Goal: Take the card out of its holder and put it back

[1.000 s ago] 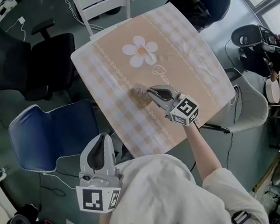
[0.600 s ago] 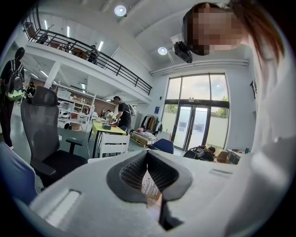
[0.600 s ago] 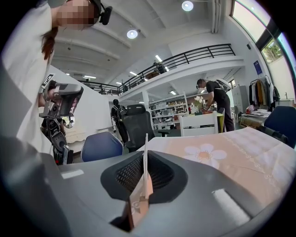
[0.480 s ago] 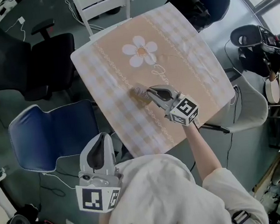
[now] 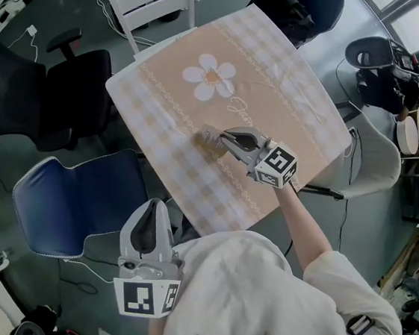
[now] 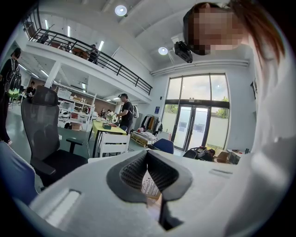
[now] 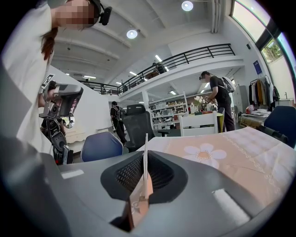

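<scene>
- Head view: right gripper (image 5: 223, 136) reaches in past the table's (image 5: 280, 57) near corner, tips at the card (image 5: 207, 135), which sits mid-table between the flower print (image 5: 211, 79) and that corner; left gripper (image 5: 152, 208) hangs off the table's left edge
- Left gripper view: jaws together, nothing in them
- Right gripper view: jaws narrow, pinching the card edge-on; tan holder (image 7: 140, 201) shows lower between them
- I read the pull-out as not begun; next, I'd bring the left in to pin the holder
</scene>
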Demonstrator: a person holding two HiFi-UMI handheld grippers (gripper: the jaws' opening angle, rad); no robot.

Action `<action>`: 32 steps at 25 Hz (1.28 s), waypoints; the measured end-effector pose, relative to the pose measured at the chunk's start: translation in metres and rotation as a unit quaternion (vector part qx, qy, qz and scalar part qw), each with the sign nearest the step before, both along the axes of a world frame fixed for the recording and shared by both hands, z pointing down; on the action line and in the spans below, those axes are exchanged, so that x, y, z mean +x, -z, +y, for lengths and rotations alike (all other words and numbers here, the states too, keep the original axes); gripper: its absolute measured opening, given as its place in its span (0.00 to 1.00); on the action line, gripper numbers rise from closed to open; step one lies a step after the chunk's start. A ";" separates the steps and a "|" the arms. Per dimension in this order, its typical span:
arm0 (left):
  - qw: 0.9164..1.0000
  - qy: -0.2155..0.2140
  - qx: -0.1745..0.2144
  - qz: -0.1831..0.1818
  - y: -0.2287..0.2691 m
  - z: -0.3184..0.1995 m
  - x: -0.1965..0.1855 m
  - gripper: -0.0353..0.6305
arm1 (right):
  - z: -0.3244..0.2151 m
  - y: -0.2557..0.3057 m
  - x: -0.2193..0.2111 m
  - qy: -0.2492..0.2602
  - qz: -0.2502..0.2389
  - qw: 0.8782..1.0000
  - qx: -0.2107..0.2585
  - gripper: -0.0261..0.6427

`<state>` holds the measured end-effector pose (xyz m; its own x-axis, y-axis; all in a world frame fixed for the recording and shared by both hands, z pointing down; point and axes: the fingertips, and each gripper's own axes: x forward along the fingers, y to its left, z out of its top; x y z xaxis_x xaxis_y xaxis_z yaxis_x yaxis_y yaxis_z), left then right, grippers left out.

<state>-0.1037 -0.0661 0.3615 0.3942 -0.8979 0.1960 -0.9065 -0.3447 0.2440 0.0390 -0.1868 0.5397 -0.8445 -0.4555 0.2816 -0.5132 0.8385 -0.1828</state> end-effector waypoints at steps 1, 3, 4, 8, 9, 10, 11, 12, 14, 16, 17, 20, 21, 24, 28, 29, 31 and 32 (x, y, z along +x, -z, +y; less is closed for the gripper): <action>1.000 0.000 0.000 0.000 0.000 0.000 0.000 0.05 | 0.000 0.000 0.000 0.001 0.000 1.000 0.000 0.07; 1.000 0.000 0.001 0.001 0.000 0.000 0.000 0.05 | 0.000 0.000 0.000 0.003 0.003 1.000 0.001 0.07; 1.000 0.000 0.001 0.001 0.001 0.000 0.000 0.05 | 0.000 0.000 -0.001 0.004 0.006 1.000 0.001 0.07; 1.000 0.001 0.001 0.001 0.001 0.001 -0.001 0.05 | -0.001 0.001 0.000 0.004 0.013 1.000 -0.002 0.08; 1.000 0.002 0.001 0.001 0.001 0.001 -0.002 0.05 | -0.001 0.001 0.000 0.003 0.012 1.000 -0.003 0.10; 1.000 0.002 0.001 0.002 0.001 0.001 -0.002 0.05 | -0.001 0.002 0.000 0.002 0.010 1.000 -0.004 0.13; 1.000 0.003 0.001 0.002 0.000 0.001 -0.003 0.05 | -0.002 0.004 0.000 0.000 0.008 1.000 -0.004 0.14; 1.000 0.003 0.001 0.002 0.001 0.001 -0.003 0.05 | -0.003 0.006 0.001 -0.003 0.005 1.000 -0.003 0.14; 1.000 0.003 0.002 0.002 0.005 0.000 -0.002 0.05 | -0.007 0.014 0.003 -0.011 -0.001 1.000 0.000 0.15; 1.000 0.002 0.003 0.002 0.009 0.000 -0.002 0.05 | -0.012 0.023 0.005 -0.018 -0.007 1.000 0.005 0.14; 1.000 0.001 0.004 0.002 0.009 0.001 -0.002 0.05 | -0.013 0.025 0.005 -0.020 -0.009 1.000 0.008 0.13; 1.000 -0.001 0.008 0.004 0.004 0.005 -0.006 0.05 | -0.015 0.031 0.003 -0.029 -0.015 0.999 0.019 0.12; 1.000 -0.001 0.009 0.004 0.004 0.006 -0.007 0.05 | -0.016 0.036 0.003 -0.033 -0.019 0.999 0.024 0.12; 1.000 0.007 0.014 0.002 0.006 0.005 -0.015 0.05 | -0.017 0.064 0.004 -0.047 -0.042 0.997 0.049 0.07; 0.999 0.027 0.025 -0.011 0.011 0.004 -0.036 0.05 | -0.010 0.115 0.006 -0.067 -0.056 0.992 0.091 0.04; 0.999 0.029 0.028 -0.014 0.011 0.004 -0.040 0.05 | -0.008 0.124 0.009 -0.080 -0.052 0.991 0.096 0.04; 0.999 0.030 0.031 -0.020 0.013 0.005 -0.045 0.05 | -0.004 0.142 0.018 -0.112 -0.051 0.987 0.101 0.04; 0.999 0.028 0.033 -0.022 0.013 0.006 -0.046 0.05 | -0.001 0.151 0.023 -0.129 -0.056 0.985 0.101 0.04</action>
<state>-0.1497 -0.0604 0.3480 0.3361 -0.9296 0.1510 -0.9337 -0.3080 0.1825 0.0616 -0.1878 0.3882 -0.7147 -0.6956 0.0740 -0.6994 0.7087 -0.0928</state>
